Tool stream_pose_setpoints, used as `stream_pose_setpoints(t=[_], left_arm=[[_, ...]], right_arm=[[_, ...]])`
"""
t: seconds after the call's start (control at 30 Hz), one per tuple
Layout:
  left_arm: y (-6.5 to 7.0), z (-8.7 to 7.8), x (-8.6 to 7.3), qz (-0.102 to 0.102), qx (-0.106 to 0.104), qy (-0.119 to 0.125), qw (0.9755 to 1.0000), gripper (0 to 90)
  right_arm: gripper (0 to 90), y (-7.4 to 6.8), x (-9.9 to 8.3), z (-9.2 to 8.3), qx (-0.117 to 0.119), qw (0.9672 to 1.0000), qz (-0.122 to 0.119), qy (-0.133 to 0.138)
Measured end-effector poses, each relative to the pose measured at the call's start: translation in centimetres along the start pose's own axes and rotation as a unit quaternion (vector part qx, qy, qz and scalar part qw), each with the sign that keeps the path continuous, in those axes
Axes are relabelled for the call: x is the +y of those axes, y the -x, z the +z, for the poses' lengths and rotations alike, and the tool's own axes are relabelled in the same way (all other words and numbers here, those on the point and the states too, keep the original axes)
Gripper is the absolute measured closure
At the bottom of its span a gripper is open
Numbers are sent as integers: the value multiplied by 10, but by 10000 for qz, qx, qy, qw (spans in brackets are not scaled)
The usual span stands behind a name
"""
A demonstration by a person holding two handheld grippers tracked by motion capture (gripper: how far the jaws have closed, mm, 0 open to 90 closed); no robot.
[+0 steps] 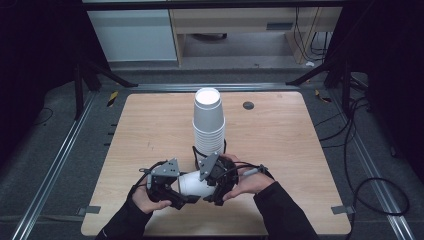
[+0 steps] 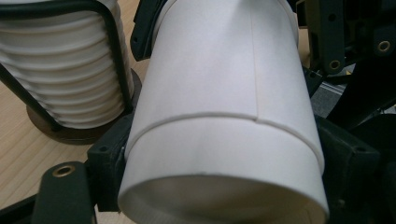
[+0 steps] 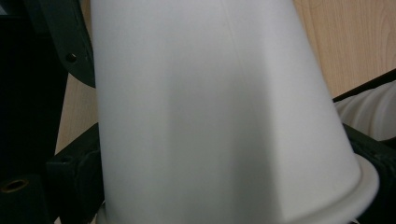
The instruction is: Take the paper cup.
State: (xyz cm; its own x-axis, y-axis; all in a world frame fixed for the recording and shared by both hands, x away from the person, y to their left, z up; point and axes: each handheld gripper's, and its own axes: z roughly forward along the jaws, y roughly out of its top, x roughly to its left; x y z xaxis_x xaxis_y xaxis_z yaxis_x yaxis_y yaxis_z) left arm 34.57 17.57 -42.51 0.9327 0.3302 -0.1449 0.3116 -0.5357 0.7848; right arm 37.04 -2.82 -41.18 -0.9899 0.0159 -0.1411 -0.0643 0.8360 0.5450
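Cups (image 1: 192, 184) nested and lying sideways, low over the surface (image 1: 280, 140) before the stack (image 1: 209, 125) in its holder. Left gripper (image 1: 172, 197) clamped on the outer one; right gripper (image 1: 212, 192) around the other end, grip unclear. Step: pulling apart. Next: steady opposite pulls, no crushing.

Two nested white paper cups (image 1: 192, 184) lie sideways above the table's near edge. Inner cup partly pulled out.
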Motion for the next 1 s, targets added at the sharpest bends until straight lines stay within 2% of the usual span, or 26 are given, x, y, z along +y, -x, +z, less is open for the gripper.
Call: stream_pose_setpoints(t=[0.3,0.53,0.73,1.0], left_arm=[[-1,-4,-1,38,6,17,10000,194],[-5,-10,-3,40,63,30,10000,193],[-8,-14,-5,15,89,75,9999,193],[-10,-19,-6,13,90,278,9996,193]], right_arm=[[18,0,-1,-7,-1,9998,167,125],[16,5,-8,-24,-86,9974,471,530],[15,9,-22,-40,-281,9930,757,860],[16,5,-49,-52,-348,9832,1193,1335]])
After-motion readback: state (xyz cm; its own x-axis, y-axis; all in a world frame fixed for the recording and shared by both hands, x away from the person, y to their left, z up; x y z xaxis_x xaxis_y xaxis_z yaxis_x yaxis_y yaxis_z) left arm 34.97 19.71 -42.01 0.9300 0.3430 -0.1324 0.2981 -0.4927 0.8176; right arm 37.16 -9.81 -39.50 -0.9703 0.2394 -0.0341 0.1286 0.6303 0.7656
